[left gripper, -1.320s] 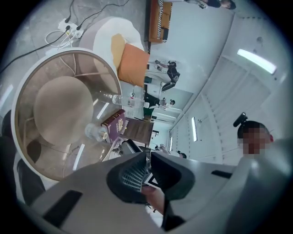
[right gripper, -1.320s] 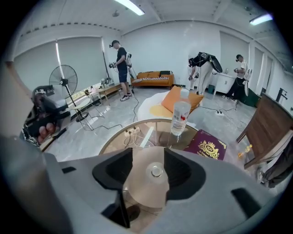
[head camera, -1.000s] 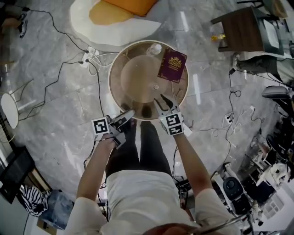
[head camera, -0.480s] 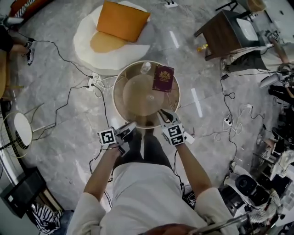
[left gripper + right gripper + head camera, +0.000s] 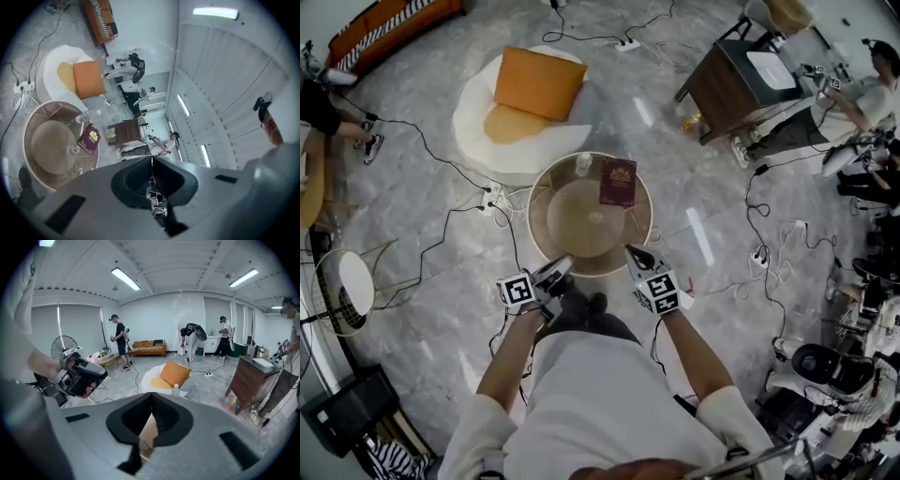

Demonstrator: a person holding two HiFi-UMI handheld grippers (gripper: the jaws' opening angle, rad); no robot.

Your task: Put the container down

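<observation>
Marble floor (image 5: 422, 309), grey-veined — round wooden table (image 5: 567, 211) bears a maroon booklet (image 5: 618, 182).

Right gripper (image 5: 635, 253) higher, newly closed, empty

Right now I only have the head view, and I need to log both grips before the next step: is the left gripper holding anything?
Observer: No. In the left gripper view, the left gripper has its fingers pressed together with nothing between them.
Operator: And the other one?
Observer: The right gripper has just closed. Its fingers meet at the tips, empty, and only the round table shows through the gap below them.
Operator: What does it point at?
Observer: Its view lines up on a clear bottle, with the orange cushion behind it.
</observation>
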